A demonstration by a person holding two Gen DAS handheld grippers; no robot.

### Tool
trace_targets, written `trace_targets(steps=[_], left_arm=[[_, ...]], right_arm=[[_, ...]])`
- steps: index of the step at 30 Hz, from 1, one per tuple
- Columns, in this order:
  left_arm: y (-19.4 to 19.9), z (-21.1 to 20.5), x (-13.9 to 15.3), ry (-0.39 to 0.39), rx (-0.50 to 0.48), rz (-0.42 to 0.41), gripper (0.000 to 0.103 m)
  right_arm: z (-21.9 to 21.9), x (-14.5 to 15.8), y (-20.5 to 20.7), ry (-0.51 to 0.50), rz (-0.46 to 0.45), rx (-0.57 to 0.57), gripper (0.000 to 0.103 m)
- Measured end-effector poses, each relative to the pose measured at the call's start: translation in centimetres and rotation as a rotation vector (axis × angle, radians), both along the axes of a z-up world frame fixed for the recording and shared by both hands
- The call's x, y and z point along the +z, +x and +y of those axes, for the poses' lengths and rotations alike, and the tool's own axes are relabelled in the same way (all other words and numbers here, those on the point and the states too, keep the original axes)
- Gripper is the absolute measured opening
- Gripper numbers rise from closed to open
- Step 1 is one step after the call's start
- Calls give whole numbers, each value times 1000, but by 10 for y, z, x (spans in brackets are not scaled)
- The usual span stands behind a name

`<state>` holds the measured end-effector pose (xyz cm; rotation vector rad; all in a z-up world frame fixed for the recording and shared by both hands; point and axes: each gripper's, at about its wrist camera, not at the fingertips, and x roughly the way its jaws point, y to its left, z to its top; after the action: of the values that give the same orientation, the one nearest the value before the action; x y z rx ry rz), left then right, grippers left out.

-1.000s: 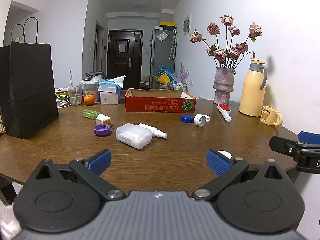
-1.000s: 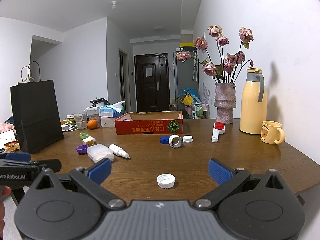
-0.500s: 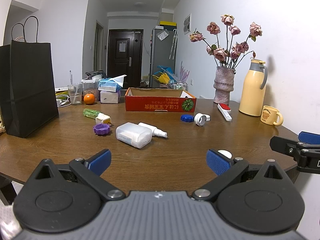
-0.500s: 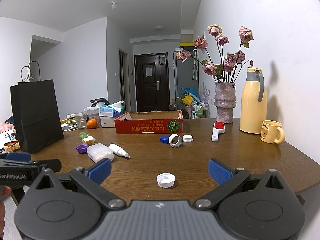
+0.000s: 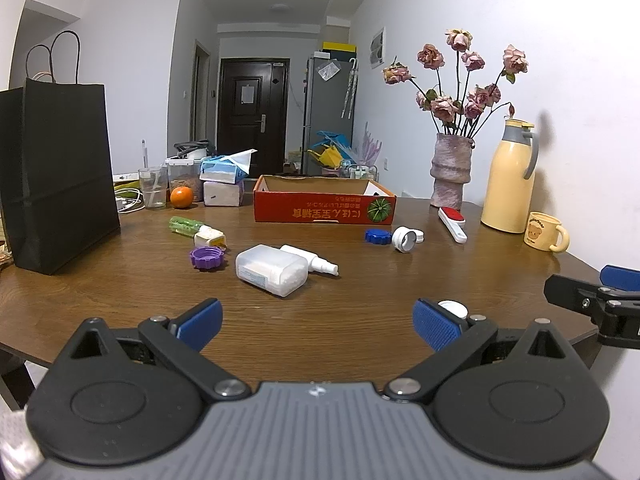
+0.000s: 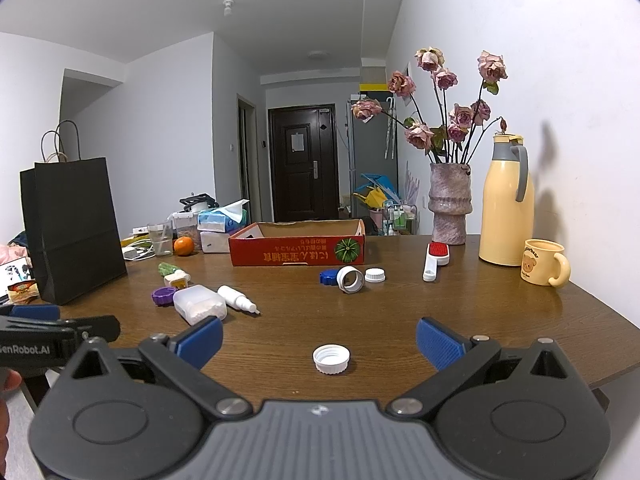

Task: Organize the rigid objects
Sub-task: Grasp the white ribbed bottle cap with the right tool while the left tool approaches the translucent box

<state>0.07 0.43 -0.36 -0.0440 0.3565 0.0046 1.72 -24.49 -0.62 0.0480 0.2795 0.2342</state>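
Note:
Loose items lie on the brown table: a white plastic case (image 5: 271, 269), a white spray bottle (image 5: 309, 259), a purple cap (image 5: 207, 257), a green bottle (image 5: 186, 225), a blue cap (image 5: 378, 236), a white jar (image 5: 404, 238) on its side and a red-and-white brush (image 5: 452, 218). A red cardboard box (image 5: 324, 204) stands open behind them. My left gripper (image 5: 318, 324) is open and empty above the near table edge. My right gripper (image 6: 320, 338) is open and empty, with a white cap (image 6: 331, 358) on the table between its fingers' line.
A black paper bag (image 5: 56, 172) stands at the left. A vase of roses (image 5: 450, 172), a yellow thermos (image 5: 508, 180) and a yellow mug (image 5: 545, 231) stand at the right. Tissue boxes, an orange (image 5: 181, 197) and a glass sit at the back left.

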Motion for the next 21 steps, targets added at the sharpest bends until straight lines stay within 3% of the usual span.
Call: trace_targets(steps=[21], left_arm=[[23, 6, -16, -9, 22, 48, 103]], right_arm=[[4, -10, 25, -5, 57, 11, 103]])
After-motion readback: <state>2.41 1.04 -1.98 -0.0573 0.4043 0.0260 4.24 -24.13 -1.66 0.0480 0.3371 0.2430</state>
